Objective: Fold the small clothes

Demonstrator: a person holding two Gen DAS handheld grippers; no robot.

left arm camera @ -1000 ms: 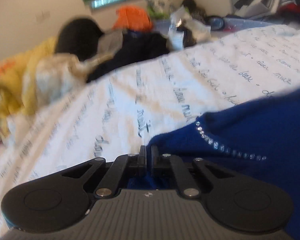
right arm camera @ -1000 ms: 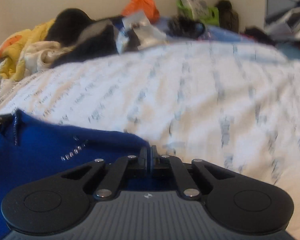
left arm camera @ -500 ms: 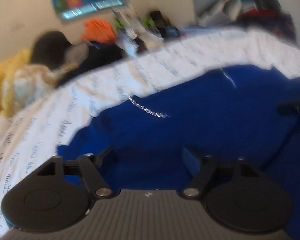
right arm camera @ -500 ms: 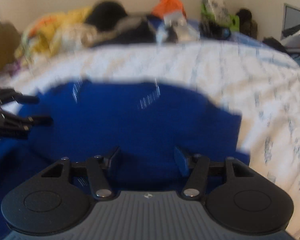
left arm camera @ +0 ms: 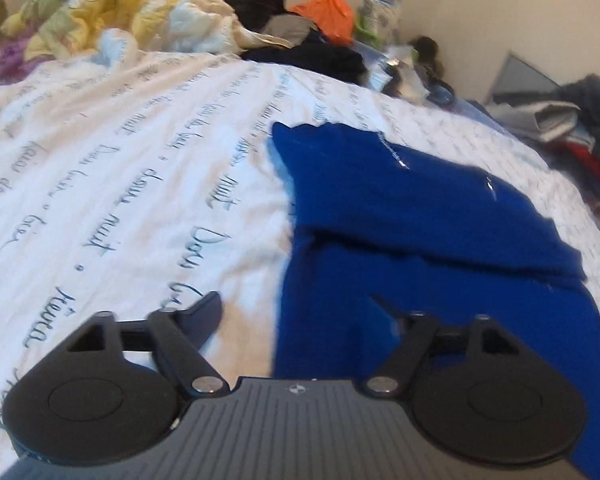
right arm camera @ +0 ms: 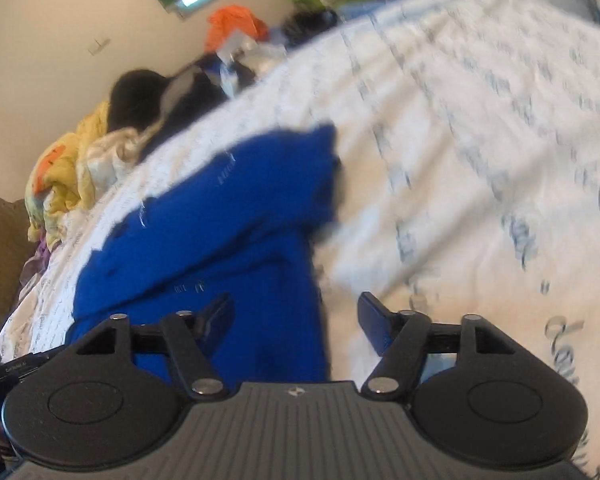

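Observation:
A royal blue garment [left arm camera: 428, 216] with small rhinestones lies on the white bed sheet, its far part folded over toward me. It also shows in the right wrist view [right arm camera: 228, 224]. My left gripper [left arm camera: 296, 312] is open and empty, hovering over the garment's near left edge. My right gripper [right arm camera: 296, 312] is open and empty over the garment's near right edge.
The white sheet with blue script [left arm camera: 120, 168] covers the bed. A heap of yellow, white, black and orange clothes [left arm camera: 204, 20] lies at the far end against the wall. More piled clothes [left arm camera: 572, 120] sit at the far right.
Both grippers were shut on the blue garment's edge a second ago. They carried it over into a fold, opened, let go and pulled back toward the near edge.

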